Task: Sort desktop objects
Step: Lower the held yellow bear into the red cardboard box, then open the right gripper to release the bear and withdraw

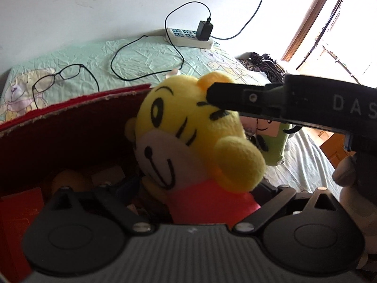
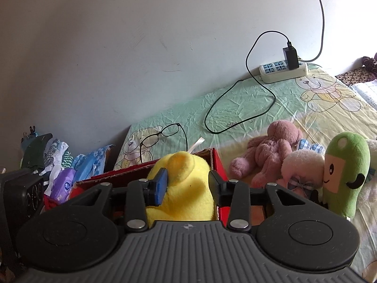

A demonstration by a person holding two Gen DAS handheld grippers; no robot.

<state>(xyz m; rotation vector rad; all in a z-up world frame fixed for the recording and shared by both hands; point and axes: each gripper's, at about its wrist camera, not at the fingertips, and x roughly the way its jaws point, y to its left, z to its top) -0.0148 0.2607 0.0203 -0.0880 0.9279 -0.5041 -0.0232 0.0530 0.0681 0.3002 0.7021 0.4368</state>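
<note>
Right gripper point(image 2: 187, 187): nearest the toy, fingers partly spread and pressed into either side of the yellow tiger plush's point(image 2: 186, 186) head, the blue pad point(image 2: 160, 188) denting the left side; it had hold of the toy. The plush hung directly ahead of and between those fingers, head uppermost, long axis roughly upright and tilted a little, red shirt lowest. It stood over the open red box point(image 2: 218, 162), partly within its walls. Left gripper point(image 1: 200, 202): close under the plush's red body; fingertips hidden behind the toy, so its opening could not be told. Judged: release would drop the plush straight down into the box. Farther right on the bedsheet point(image 2: 247, 101): pink plush point(image 2: 271, 151), green plush point(image 2: 346, 172). Farther still: glasses point(image 2: 162, 135), then power strip point(image 2: 282, 70) at the wall.
</note>
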